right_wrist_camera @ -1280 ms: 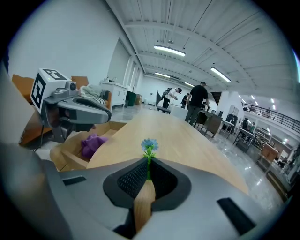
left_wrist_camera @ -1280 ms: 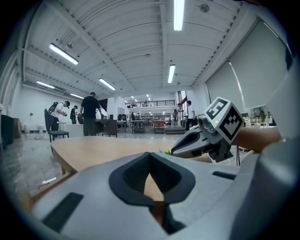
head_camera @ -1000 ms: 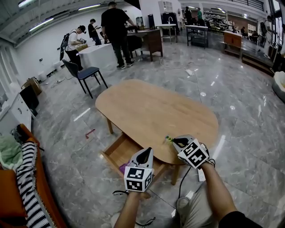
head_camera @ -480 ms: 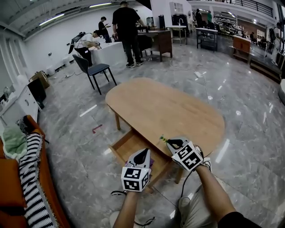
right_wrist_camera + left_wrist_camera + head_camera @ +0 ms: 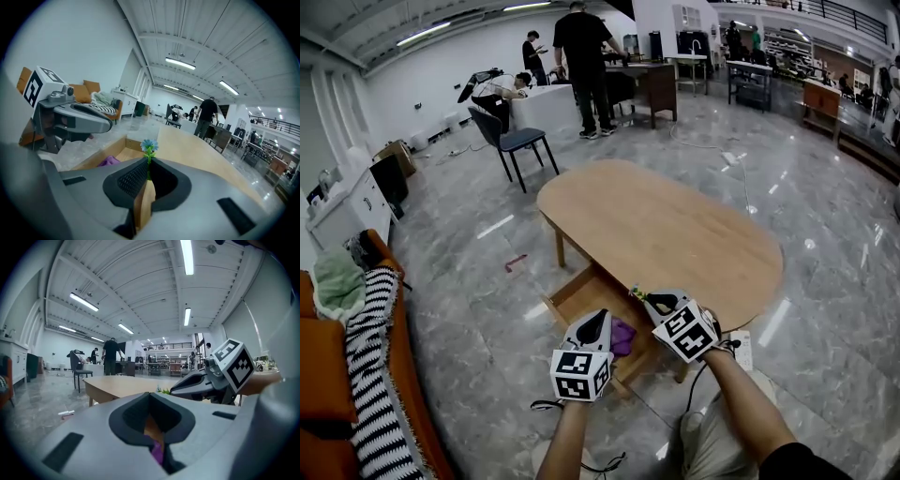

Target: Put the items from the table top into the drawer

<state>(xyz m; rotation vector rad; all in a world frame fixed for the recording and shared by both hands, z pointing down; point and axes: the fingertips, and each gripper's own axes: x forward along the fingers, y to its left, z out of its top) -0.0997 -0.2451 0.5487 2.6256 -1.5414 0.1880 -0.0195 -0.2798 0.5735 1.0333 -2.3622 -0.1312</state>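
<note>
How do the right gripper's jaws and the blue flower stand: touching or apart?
Touching. The right gripper view shows the right gripper closed on the stem of the blue flower.

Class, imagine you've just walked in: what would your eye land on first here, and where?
The big oval wooden table fills the middle of the head view. At its near edge the right gripper pinches a tiny blue flower, and just below, the open drawer holds a purple item.
</note>
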